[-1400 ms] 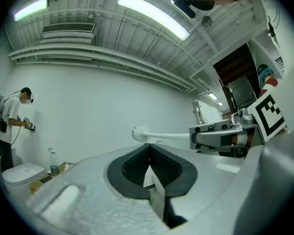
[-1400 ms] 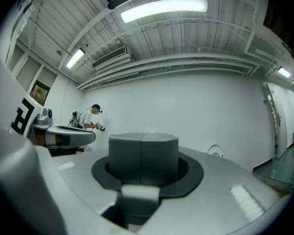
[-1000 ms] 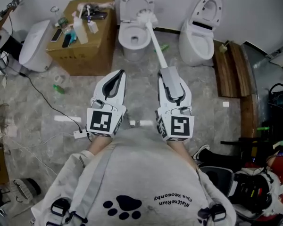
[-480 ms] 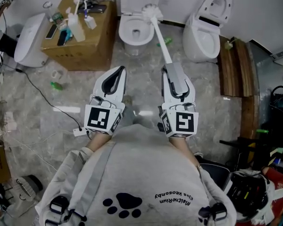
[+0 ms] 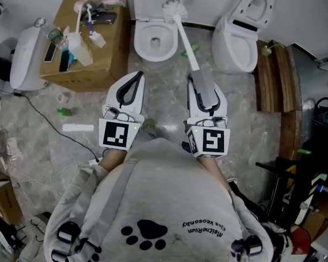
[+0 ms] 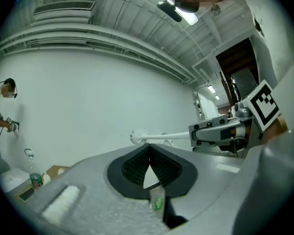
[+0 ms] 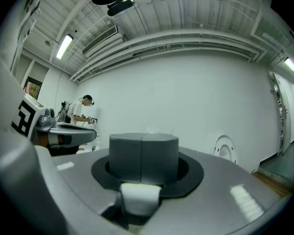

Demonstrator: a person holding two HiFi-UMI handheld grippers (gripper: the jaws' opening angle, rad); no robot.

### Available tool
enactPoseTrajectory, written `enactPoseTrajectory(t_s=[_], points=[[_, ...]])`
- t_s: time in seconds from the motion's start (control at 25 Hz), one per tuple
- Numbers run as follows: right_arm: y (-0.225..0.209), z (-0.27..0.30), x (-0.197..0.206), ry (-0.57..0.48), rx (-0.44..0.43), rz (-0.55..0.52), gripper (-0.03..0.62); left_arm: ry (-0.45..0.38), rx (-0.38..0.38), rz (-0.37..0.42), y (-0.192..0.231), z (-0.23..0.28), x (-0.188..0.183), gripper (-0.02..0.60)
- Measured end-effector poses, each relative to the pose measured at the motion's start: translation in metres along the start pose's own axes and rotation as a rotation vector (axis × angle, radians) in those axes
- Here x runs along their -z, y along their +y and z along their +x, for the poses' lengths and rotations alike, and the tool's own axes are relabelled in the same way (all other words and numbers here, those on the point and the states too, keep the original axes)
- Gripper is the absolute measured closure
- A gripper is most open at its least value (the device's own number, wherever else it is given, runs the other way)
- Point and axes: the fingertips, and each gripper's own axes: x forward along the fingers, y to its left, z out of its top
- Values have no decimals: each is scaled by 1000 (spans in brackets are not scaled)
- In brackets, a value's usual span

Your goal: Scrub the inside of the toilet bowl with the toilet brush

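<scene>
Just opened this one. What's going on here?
A person holds a gripper in each hand, facing the toilet bowl. The right claw is shut on the handle of the toilet brush, whose bristle head is up by the bowl's back right rim, not down inside it. The left claw is shut and empty, level with the right one. Scrubbing hasn't begun.

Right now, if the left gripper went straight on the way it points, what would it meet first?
Probably the front rim of the middle toilet, which stands just ahead of the shut left gripper. Height is hard to judge from above, so it might instead pass over the rim.
</scene>
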Motion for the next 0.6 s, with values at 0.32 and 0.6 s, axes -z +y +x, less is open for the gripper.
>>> enactPoseTrajectory(t_s=[0.32,0.6], points=[[-2,39,9,23,24,19,437,-2,56,21,23,31,12,583],[-10,54,20,43,37,45,437,10,58,-19,33,36,22,583]])
